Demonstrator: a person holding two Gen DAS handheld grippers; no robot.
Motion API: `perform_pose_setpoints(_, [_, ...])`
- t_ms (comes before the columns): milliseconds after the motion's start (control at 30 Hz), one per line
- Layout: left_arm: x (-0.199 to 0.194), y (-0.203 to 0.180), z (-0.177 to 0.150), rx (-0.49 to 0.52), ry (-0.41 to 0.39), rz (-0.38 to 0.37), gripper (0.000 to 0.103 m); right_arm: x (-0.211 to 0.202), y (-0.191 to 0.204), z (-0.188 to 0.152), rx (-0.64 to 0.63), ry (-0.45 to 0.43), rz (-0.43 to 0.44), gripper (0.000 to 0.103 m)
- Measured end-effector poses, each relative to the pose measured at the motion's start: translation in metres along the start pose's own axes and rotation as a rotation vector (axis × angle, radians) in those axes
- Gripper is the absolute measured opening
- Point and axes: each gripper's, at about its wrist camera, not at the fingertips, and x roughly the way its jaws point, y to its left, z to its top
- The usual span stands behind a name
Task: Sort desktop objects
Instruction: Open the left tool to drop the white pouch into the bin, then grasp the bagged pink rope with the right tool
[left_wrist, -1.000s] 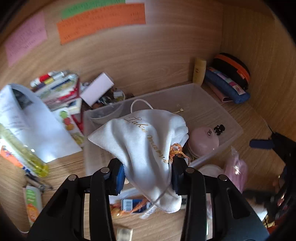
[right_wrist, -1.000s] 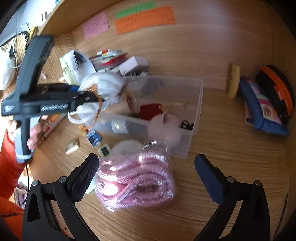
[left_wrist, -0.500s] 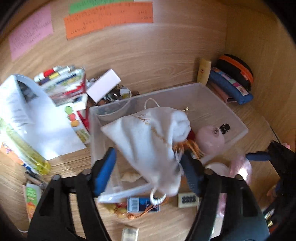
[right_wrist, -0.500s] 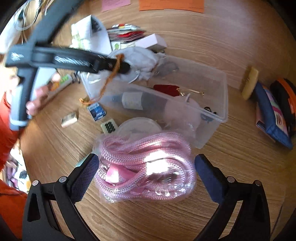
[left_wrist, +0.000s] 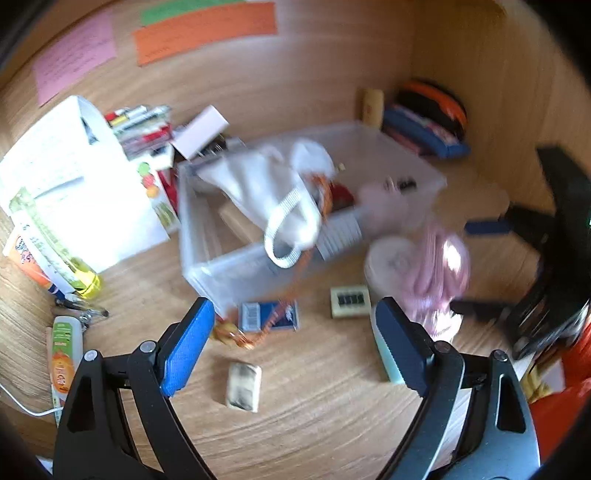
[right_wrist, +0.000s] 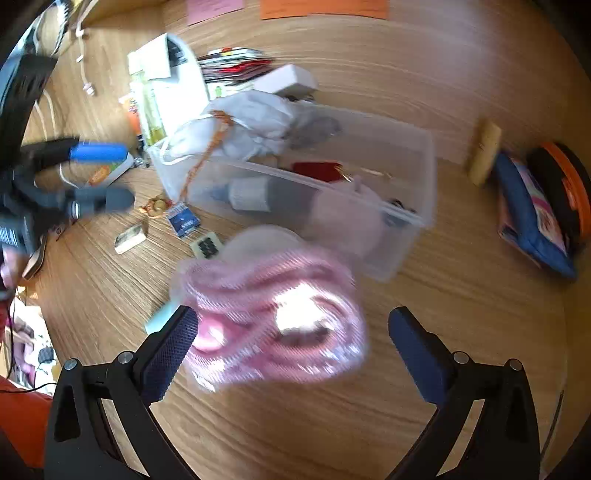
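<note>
Both sets of jaws spread, holding nothing: left gripper (left_wrist: 291, 347), right gripper (right_wrist: 291, 343). Pink rope bag (right_wrist: 273, 321) sits on table (right_wrist: 461, 314) btwn right jaws, not in yet. Small bits loose nearby. Further back, white pouch (left_wrist: 266, 184) drapes over bin (right_wrist: 413, 236) rim. We're partway imo.

Coloured paper notes (left_wrist: 205, 27) (wooden wall (left_wrist: 295, 74))

Motion blur smears the pink rope bundle (right_wrist: 273, 317) and white pouch (left_wrist: 266, 188).
</note>
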Motion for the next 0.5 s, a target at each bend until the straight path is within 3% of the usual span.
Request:
perform_pose_setpoints(67, [0.013,-0.011,-0.005,0.032,0.037,0.007,0.088,-0.003,-0.004,-0.006,0.017,0.019,0.006,0.103])
perform_pose_setpoints(167, [0.031,-0.022,-0.007,0.061,0.086,-0.001,0.075,-0.009,-0.001,-0.016,-0.002,0.034,0.007,0.103])
perform_pose_setpoints(267, [0.045,-0.028,-0.004,0.067,0.112,-0.009,0.072,-0.013,0.01,-0.025,-0.059,0.029,-0.012,0.103])
perform_pose_setpoints(433, [0.052,-0.033,0.005,0.059,0.123,-0.076,0.064,-0.009,0.029,-0.032,-0.164,0.026,-0.082,0.103])
perform_pose_setpoints(500, [0.053,-0.037,0.007,0.049,0.135,-0.112,0.053,-0.006,0.034,-0.032,-0.198,0.026,-0.11,0.103])
